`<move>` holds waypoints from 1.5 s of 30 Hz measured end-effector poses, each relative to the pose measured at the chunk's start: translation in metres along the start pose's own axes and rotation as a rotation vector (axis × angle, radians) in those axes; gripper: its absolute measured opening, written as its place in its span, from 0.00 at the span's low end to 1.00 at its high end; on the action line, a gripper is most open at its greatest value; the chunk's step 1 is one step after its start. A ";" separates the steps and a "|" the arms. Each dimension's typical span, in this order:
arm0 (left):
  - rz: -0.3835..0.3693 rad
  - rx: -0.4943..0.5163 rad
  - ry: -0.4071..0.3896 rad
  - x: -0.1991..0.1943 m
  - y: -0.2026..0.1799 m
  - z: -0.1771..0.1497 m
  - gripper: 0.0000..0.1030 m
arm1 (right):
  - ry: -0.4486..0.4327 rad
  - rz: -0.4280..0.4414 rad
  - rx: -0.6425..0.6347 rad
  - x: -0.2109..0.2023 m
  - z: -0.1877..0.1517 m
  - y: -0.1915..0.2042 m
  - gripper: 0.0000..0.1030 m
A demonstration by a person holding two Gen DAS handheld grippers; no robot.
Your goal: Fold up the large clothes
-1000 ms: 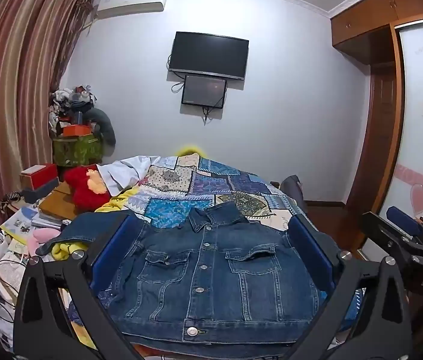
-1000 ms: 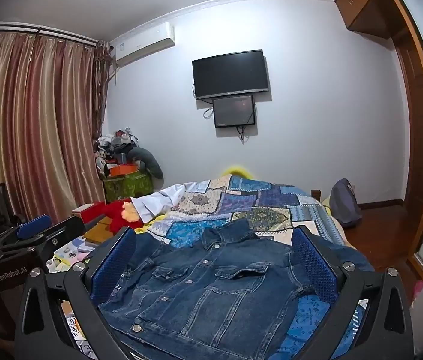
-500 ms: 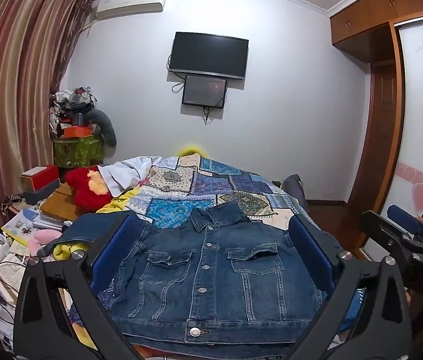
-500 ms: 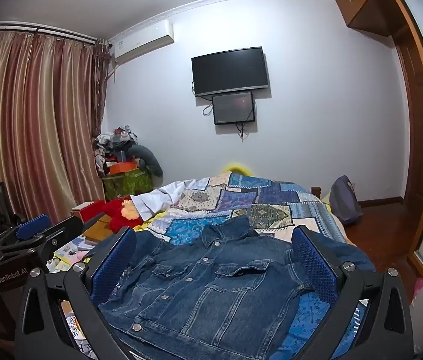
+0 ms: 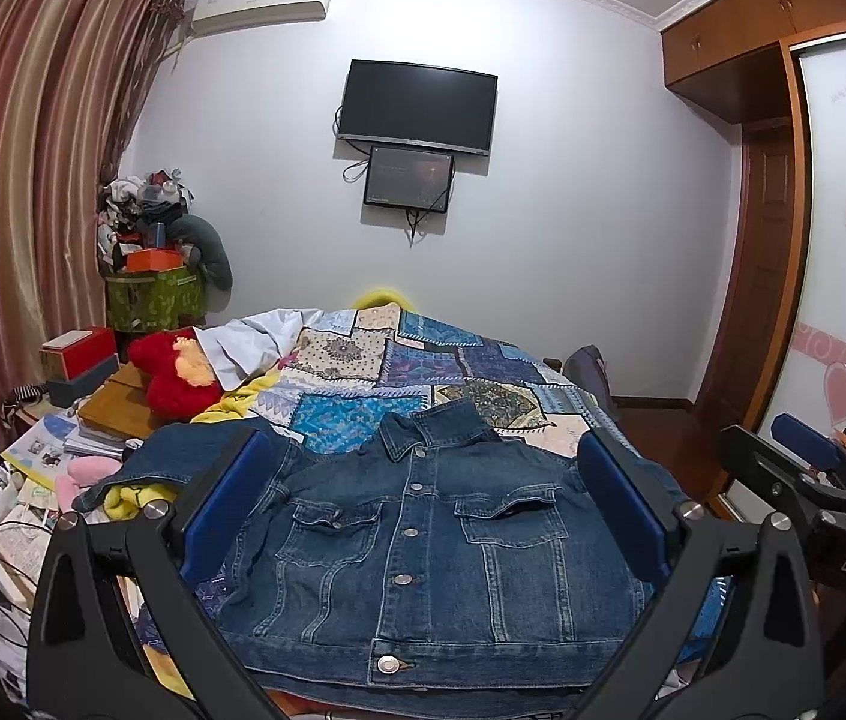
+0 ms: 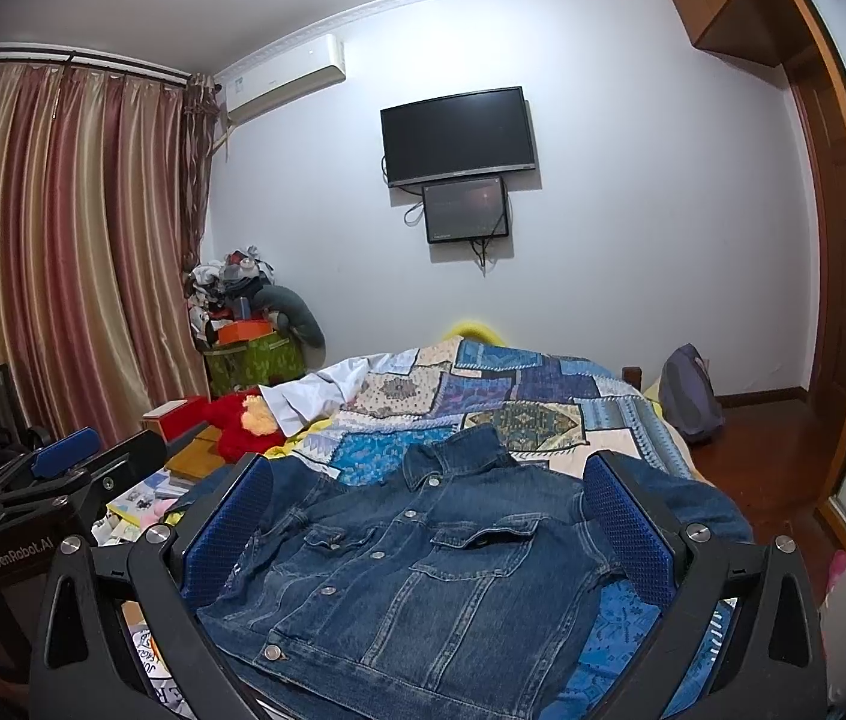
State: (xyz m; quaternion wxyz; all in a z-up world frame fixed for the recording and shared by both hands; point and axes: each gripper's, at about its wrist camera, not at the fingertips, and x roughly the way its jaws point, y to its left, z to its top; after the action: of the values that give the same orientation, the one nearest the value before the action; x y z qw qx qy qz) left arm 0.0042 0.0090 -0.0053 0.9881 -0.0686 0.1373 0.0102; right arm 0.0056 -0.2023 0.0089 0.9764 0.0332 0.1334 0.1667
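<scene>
Denim jacket [image 5: 423, 546] lies front-up and buttoned on the near end of the bed, over a patchwork quilt [image 5: 399, 360], collar toward the far wall. One sleeve spreads off toward the cluttered side of the bed, near a red plush toy [image 5: 174, 375]; the opposite sleeve [image 6: 681, 498] drapes over the other bed edge. Left gripper [image 5: 423, 510] is held above the jacket's hem, blue-padded fingers [image 5: 225, 504] spread wide and framing the garment without touching it. Right gripper [image 6: 429, 528] is likewise spread wide, empty, its pads [image 6: 627, 528] framing the jacket from a slightly offset angle. Each gripper appears at the edge of the other's view. Wall beyond carries a television [image 5: 417, 105] with a smaller screen [image 5: 408, 180] just below.
</scene>
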 end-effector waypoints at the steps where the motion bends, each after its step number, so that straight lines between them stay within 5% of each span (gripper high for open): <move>1: 0.000 0.000 0.000 0.000 0.000 0.000 1.00 | 0.004 -0.003 0.002 0.008 -0.006 0.000 1.00; 45: 0.000 0.008 -0.003 -0.001 -0.006 0.004 1.00 | 0.008 -0.003 0.011 0.007 -0.001 -0.002 1.00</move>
State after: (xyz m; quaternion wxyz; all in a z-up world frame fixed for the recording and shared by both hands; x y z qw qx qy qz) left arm 0.0043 0.0034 -0.0005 0.9886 -0.0645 0.1356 0.0098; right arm 0.0127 -0.2017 0.0061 0.9759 0.0376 0.1381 0.1647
